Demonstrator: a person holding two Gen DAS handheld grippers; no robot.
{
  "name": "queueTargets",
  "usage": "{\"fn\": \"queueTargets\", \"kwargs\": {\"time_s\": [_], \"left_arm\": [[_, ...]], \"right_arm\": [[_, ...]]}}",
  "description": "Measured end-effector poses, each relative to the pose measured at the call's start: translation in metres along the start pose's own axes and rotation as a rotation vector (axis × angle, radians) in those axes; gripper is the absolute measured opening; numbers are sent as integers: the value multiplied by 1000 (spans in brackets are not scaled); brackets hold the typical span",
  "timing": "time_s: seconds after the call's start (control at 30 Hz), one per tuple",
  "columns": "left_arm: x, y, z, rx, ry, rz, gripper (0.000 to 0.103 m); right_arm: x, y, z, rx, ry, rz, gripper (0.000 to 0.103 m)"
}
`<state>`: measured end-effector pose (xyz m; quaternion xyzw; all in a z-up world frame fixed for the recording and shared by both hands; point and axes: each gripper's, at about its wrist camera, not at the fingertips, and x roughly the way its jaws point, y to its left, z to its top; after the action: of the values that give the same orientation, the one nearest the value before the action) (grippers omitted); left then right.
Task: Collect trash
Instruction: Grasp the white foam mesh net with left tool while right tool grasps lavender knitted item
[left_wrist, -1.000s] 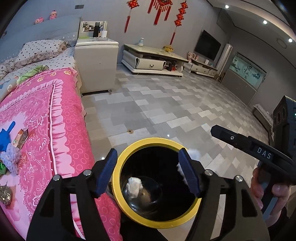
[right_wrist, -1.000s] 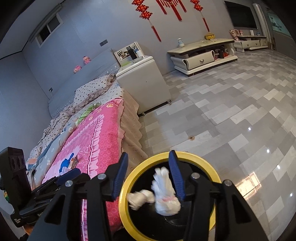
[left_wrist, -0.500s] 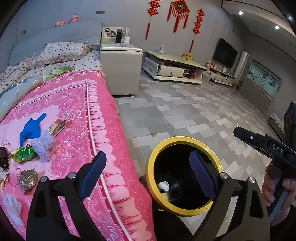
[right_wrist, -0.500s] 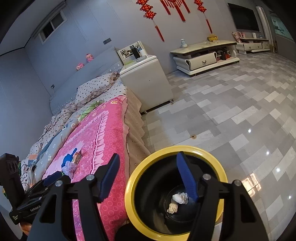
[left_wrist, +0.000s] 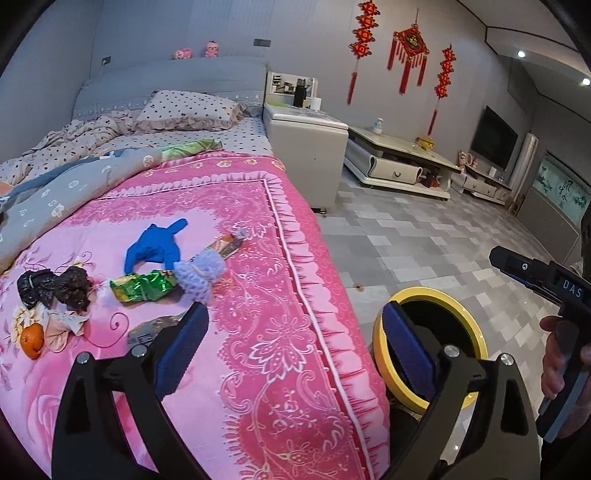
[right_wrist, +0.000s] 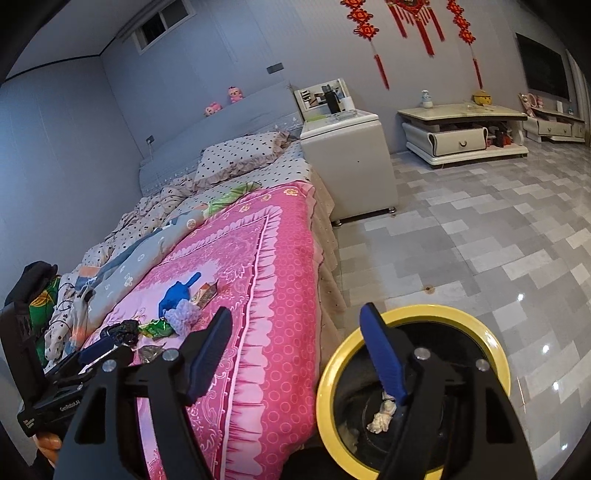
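Both grippers, left (left_wrist: 291, 345) and right (right_wrist: 295, 354), tilt downward, jaws opening, nothing between them

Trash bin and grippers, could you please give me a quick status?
Left gripper and right gripper both opening, nothing between them. White tissue in yellow-rimmed bin. Green wrapper and more litter remain on pink bedspread. Nothing in the way.

White nightstand (left_wrist: 308, 147), dotted pillow (left_wrist: 188, 110)

Bed edge (left_wrist: 314, 295) clear; bin (right_wrist: 410, 391) seemingly open.
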<state>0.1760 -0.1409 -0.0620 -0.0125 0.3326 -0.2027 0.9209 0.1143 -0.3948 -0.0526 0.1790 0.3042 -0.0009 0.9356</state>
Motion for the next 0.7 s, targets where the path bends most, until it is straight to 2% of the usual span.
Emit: {"fn": "queueTargets", "kwargs": {"time_s": [0.2, 0.33, 0.47, 0.7], "left_arm": [[-24, 46, -9, -53, -21, 78, 91], [-36, 72, -17, -80, -24, 125, 91], [-46, 94, -26, -86, -24, 177, 91], [-49, 134, -42, -132, 3, 230, 91]], "right_arm": [[16, 38, 9, -53, 9, 46, 71], [31, 63, 16, -76, 23, 83, 76], [51, 87, 21, -94, 58, 122, 80], [97, 132, 20, -167, 111, 135, 81]]}}
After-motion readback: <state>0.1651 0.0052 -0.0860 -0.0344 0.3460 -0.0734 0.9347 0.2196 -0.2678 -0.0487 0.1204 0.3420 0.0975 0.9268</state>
